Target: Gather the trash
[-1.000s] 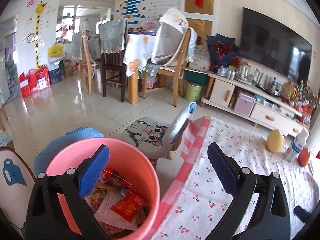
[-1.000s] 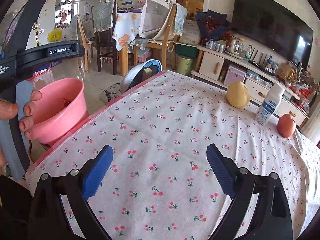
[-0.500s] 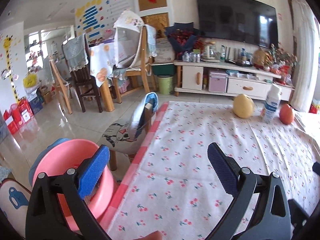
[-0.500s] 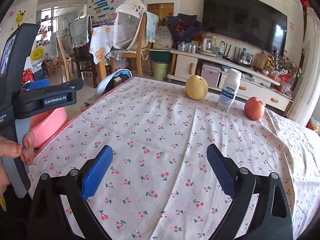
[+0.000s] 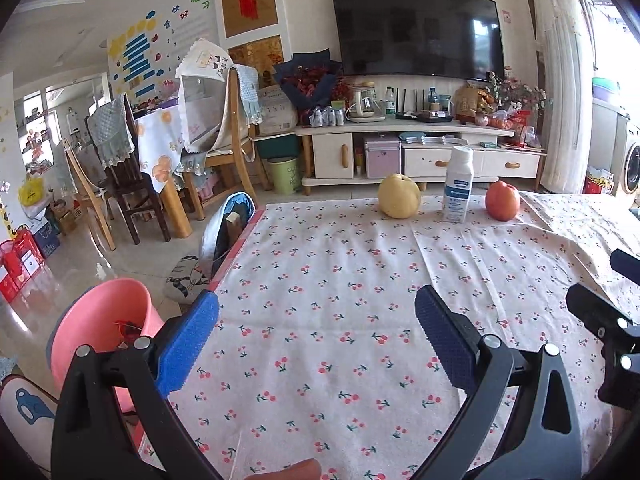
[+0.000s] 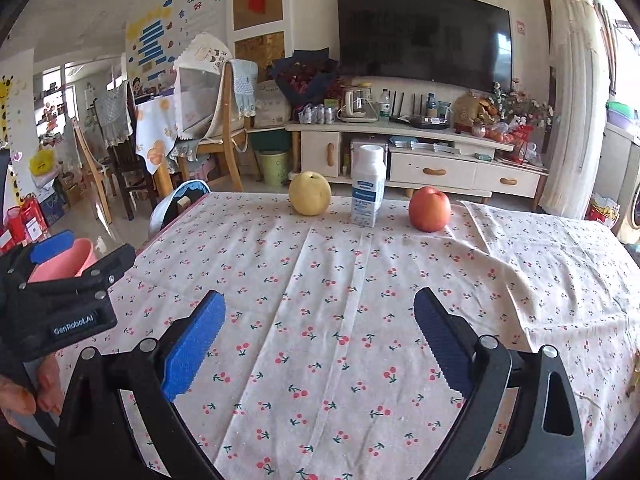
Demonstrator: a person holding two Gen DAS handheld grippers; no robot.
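A pink bin (image 5: 100, 320) with wrappers inside stands on the floor off the table's left edge; its rim (image 6: 76, 256) also shows in the right wrist view behind the other gripper's body. My left gripper (image 5: 316, 340) is open over the cherry-print tablecloth (image 5: 340, 280), nothing between its fingers. My right gripper (image 6: 320, 344) is open too, above the cloth's middle. At the table's far edge stand a yellow pear (image 6: 309, 194), a white bottle (image 6: 369, 184) and a red apple (image 6: 429, 209).
A small chair with a blue back (image 5: 232, 220) stands at the table's left edge. Beyond are dining chairs (image 5: 120, 168), a green waste bin (image 5: 285, 174), a TV cabinet (image 5: 408, 152) and a television (image 5: 416, 32). A hand (image 6: 24, 392) holds the left gripper's handle.
My left gripper swung right, from over the pink bin to over the tablecloth. The right gripper's view also turned right, toward the fruit and bottle. Both grippers stayed open.
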